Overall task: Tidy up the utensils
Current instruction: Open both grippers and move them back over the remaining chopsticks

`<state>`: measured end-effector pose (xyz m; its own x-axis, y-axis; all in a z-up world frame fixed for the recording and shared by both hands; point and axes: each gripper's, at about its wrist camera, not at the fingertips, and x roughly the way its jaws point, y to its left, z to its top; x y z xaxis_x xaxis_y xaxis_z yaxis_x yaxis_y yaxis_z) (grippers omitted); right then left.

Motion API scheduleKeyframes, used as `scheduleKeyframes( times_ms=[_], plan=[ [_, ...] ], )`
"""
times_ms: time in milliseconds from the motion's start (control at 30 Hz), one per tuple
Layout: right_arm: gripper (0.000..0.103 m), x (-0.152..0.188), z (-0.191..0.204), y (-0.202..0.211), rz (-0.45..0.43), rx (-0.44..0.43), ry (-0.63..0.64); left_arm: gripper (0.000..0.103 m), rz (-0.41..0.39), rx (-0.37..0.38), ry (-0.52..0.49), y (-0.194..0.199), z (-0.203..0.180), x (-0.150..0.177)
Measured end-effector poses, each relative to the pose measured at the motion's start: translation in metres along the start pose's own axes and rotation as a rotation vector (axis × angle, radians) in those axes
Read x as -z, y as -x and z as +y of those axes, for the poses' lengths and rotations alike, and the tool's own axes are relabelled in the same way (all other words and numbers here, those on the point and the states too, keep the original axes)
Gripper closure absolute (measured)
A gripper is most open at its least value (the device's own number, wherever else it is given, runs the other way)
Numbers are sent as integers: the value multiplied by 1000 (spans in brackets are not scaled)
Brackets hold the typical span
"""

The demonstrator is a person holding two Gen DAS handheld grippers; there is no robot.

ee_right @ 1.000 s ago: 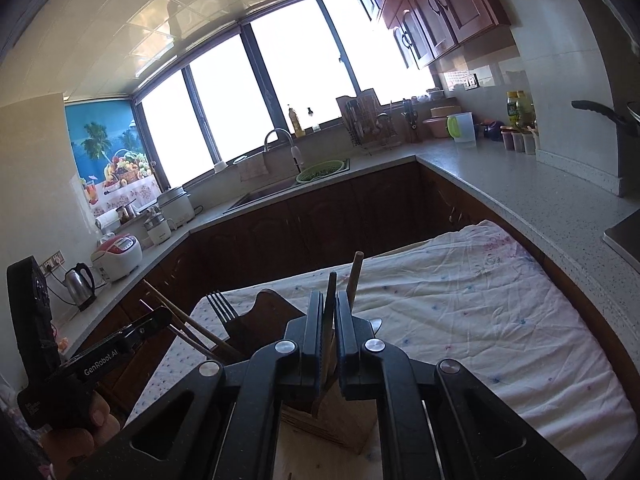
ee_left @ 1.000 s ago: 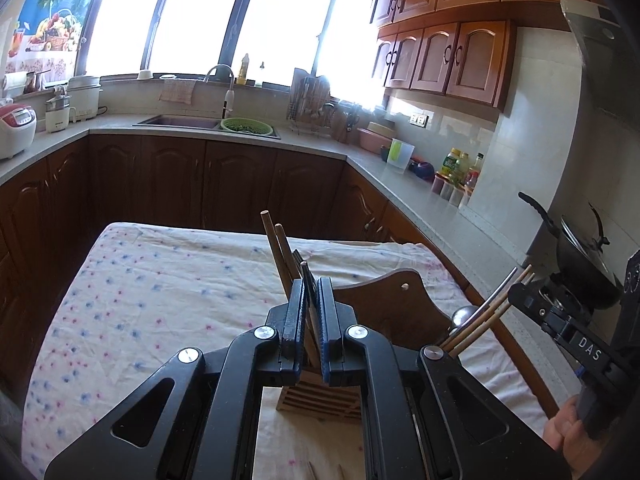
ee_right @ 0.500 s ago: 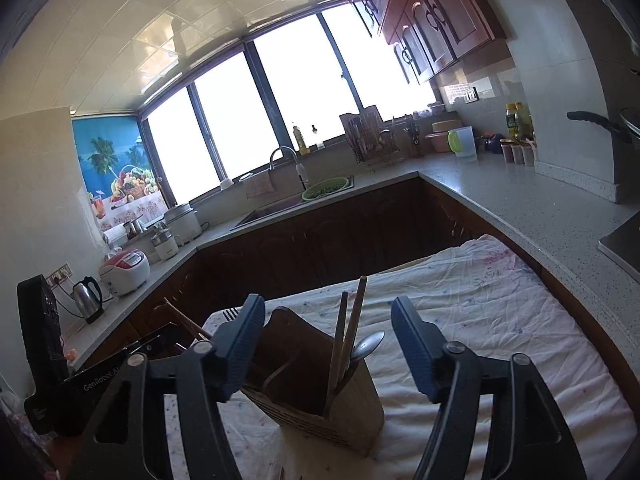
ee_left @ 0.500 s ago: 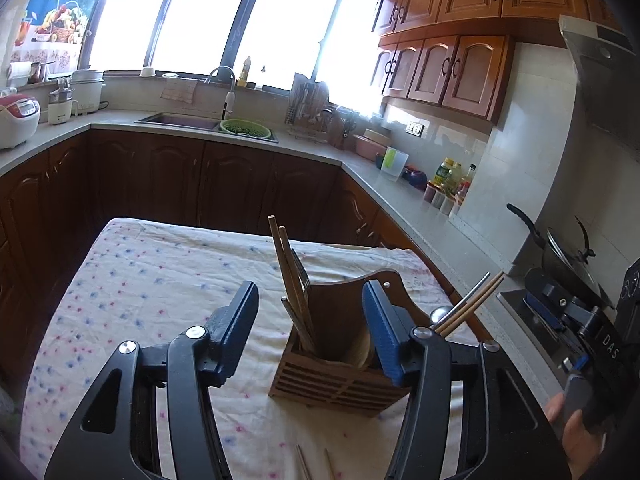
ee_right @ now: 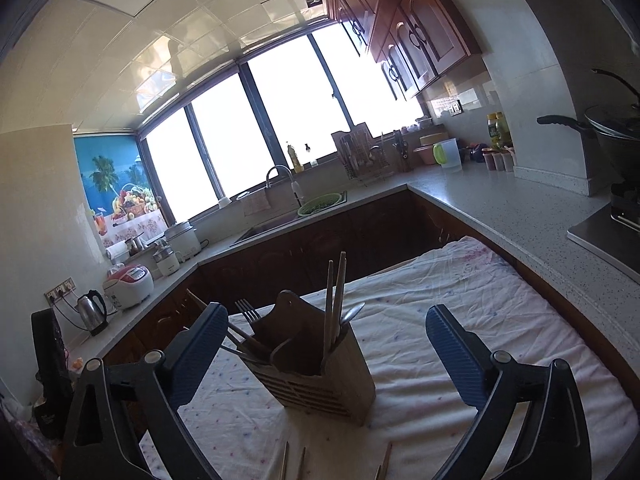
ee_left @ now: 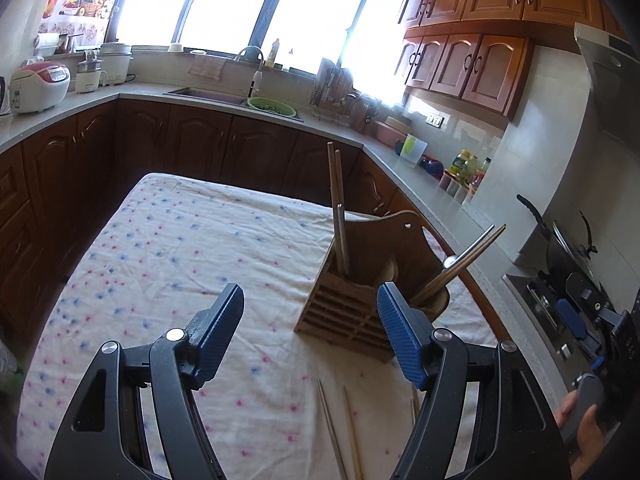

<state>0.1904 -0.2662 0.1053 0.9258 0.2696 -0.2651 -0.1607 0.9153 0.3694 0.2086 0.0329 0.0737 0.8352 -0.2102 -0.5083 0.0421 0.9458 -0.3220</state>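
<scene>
Standing wide open and empty, each hand-held gripper, left and right, faces the wooden holder, likely free to fetch loose chopsticks off the surface.

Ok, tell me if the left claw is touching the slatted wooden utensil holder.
Apart: in the left wrist view the open left claw shows tablecloth between its fingers and the wooden holder.

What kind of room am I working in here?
A home kitchen, almost certainly. A sink with a faucet sits under the window, a rice cooker stands on the counter, and a wok sits on the stove. The utensil holder stands on a cloth-covered table.
</scene>
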Motion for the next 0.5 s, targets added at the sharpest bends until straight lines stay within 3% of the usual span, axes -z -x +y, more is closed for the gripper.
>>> scheduleKeyframes(
  times_ms=[500],
  plan=[
    [3,74,-23,20,185,97,-14,32,162,-47,24,-9,19,71]
  ],
)
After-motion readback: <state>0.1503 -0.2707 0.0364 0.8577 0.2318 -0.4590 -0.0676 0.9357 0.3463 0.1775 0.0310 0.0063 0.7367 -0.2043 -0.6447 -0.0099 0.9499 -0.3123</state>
